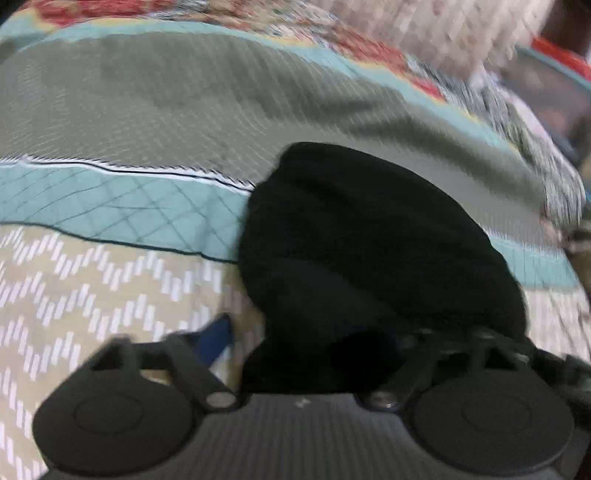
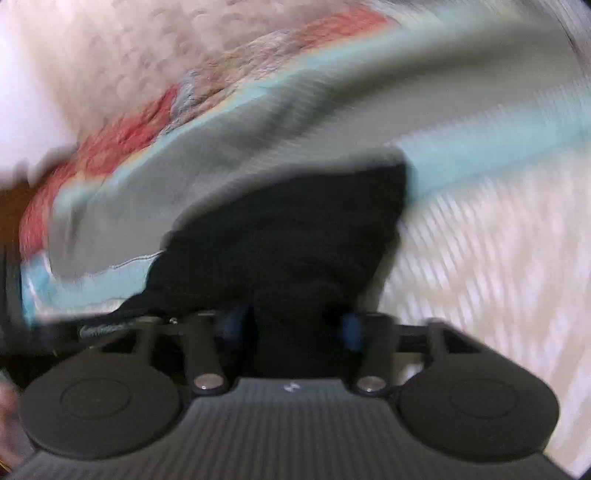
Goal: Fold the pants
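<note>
The black pants (image 1: 373, 240) hang in a bunch over a patterned bedspread (image 1: 110, 122). In the left wrist view the cloth fills the gap between the fingers of my left gripper (image 1: 314, 343); one blue pad (image 1: 216, 338) shows at the left, the other is hidden by cloth. In the right wrist view my right gripper (image 2: 295, 328) is shut on a fold of the black pants (image 2: 295, 229), with blue pads (image 2: 351, 330) pressing both sides. Both views are blurred by motion.
The bedspread has grey, teal and beige zigzag bands (image 1: 92, 288) and a red floral border (image 1: 369, 48). A white textured blanket (image 1: 443, 26) lies at the far edge. The bedspread also shows in the right wrist view (image 2: 480, 240).
</note>
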